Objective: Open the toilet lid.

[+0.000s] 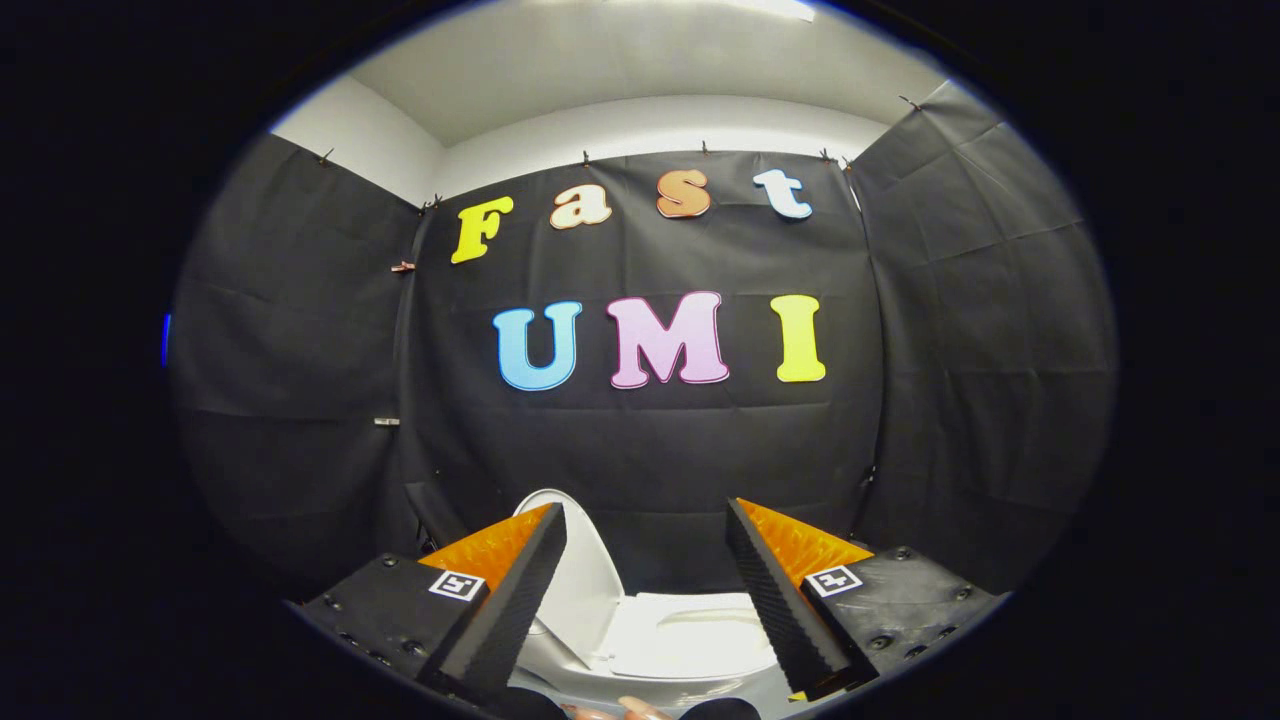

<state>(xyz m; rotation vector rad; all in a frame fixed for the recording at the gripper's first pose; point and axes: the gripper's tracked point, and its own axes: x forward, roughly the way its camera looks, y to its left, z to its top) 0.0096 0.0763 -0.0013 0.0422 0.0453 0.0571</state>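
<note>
The toilet lid stands raised, a white oval leaning back toward the black cloth wall, seen just beyond and partly behind one of the two fingers. Below it and to the side lies the white toilet, its seat and bowl rim showing between the fingers; the inside of the bowl is too washed out to tell what it holds. The front of the toilet is cut off low in the gripper view, where a fingertip of the person's hand peeks in, blurred. The gripper hovers above the toilet with its fingers spread wide apart, nothing between them and neither one pressing on the lid or seat. White wall and ceiling rise above the cloth.
</note>
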